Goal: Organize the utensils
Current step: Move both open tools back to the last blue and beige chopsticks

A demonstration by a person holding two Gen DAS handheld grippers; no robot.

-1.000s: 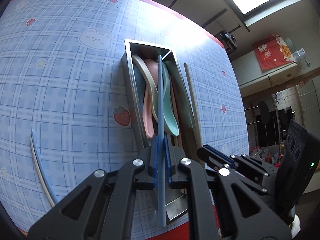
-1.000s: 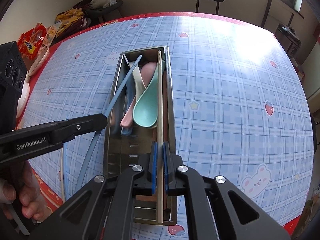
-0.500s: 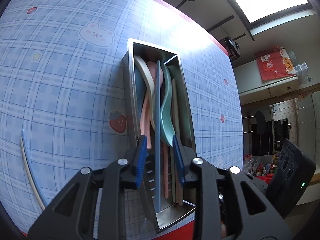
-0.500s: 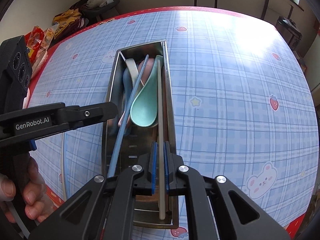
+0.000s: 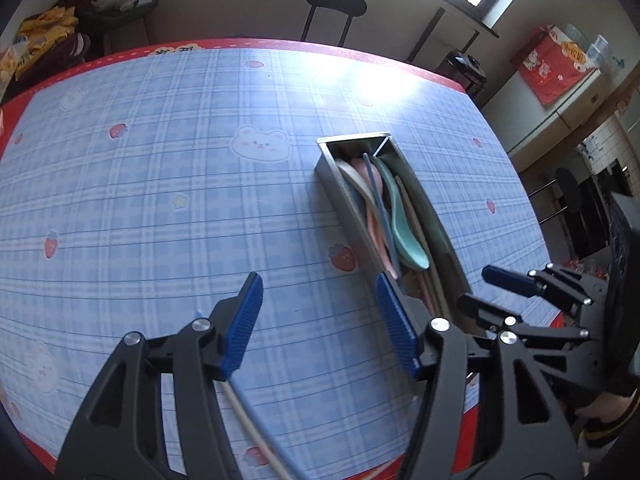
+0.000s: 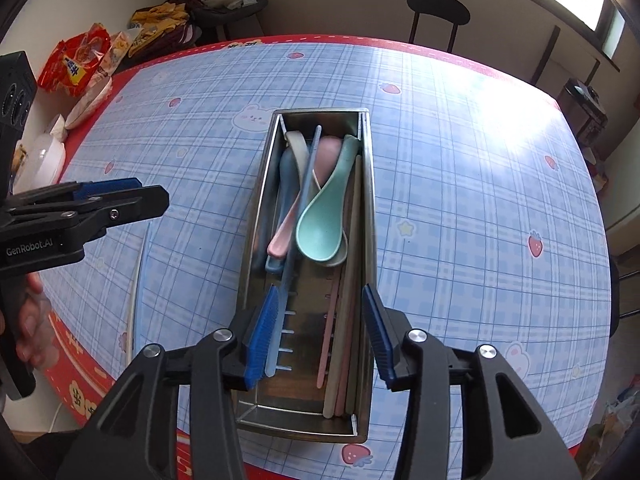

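A steel tray (image 6: 320,111) lies lengthwise on the blue plaid cloth. It holds a teal spoon (image 6: 320,232), a pink spoon (image 6: 280,240), a blue chopstick (image 6: 304,208), a beige chopstick (image 6: 352,280) and more utensils. My right gripper (image 6: 320,320) hovers over the tray's near end. Its jaws are opening, and the chopsticks lie loose below them. My left gripper (image 5: 320,320) hangs left of the tray (image 5: 340,196), its jaws opening over bare cloth with nothing between them. A cream chopstick (image 5: 248,428) lies on the table under it.
A cream chopstick (image 6: 134,292) and a pale blue one beside it lie on the cloth left of the tray. Snack bags (image 6: 76,64) and white bowls (image 6: 86,104) sit beyond the table's left edge. A black stool (image 6: 438,12) stands behind the far edge.
Both grippers have let go. The blue chopstick left my left gripper and the beige one left my right; both now lie in the tray. My left gripper swung left off the tray and rose.
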